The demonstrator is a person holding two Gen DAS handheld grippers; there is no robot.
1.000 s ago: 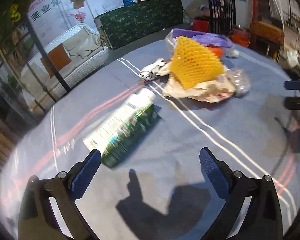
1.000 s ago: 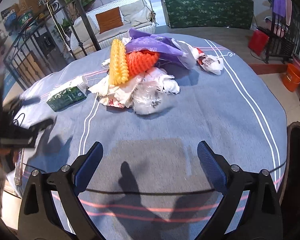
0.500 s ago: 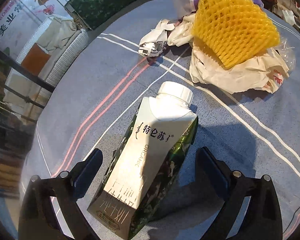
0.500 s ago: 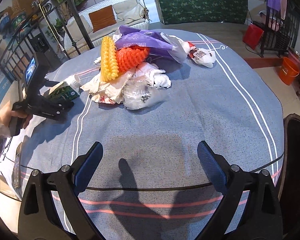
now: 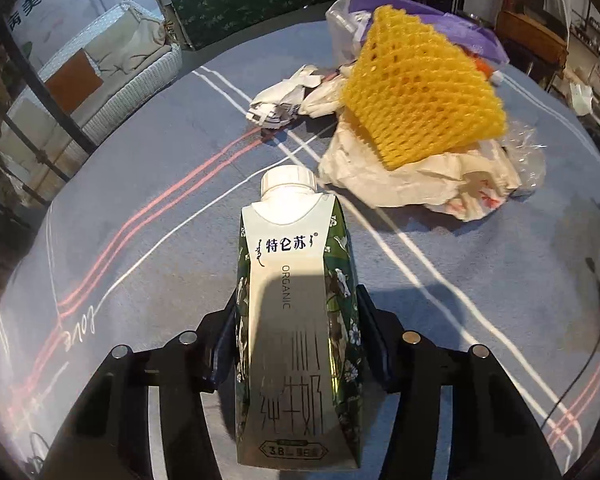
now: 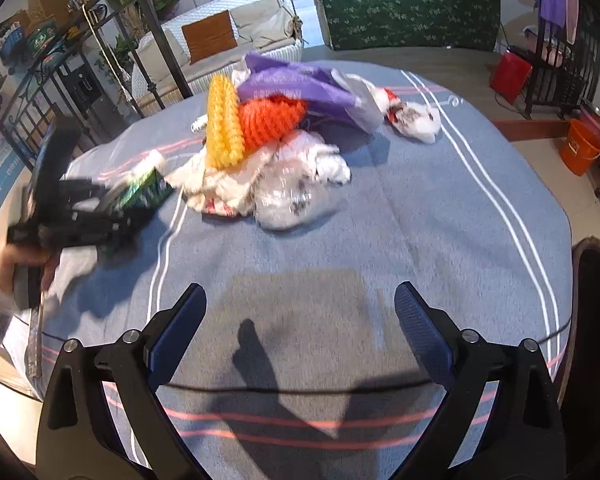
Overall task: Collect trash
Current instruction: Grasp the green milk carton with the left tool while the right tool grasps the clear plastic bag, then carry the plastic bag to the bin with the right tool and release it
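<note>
A green and white milk carton [image 5: 296, 320] with a white cap lies between the fingers of my left gripper [image 5: 298, 344], which is shut on its sides. It shows blurred in the right wrist view [image 6: 140, 192]. Beyond it lies a trash pile: yellow foam net [image 5: 420, 96], crumpled white paper [image 5: 420, 184], purple bag [image 6: 296, 84], orange net [image 6: 272, 120], clear plastic [image 6: 288, 200]. My right gripper [image 6: 300, 320] is open and empty over the blue tablecloth [image 6: 420, 220], well short of the pile.
A crumpled white wrapper [image 5: 280, 100] lies left of the pile, another [image 6: 416, 118] to its right. The round table's edge drops off near a black chair [image 6: 596, 320]. A sofa [image 6: 228, 36], a metal railing [image 6: 100, 64] and an orange bucket [image 6: 582, 152] stand around.
My left gripper moved onto the carton and closed on its sides; it was open half a second ago. The right gripper has barely moved and stays open.
</note>
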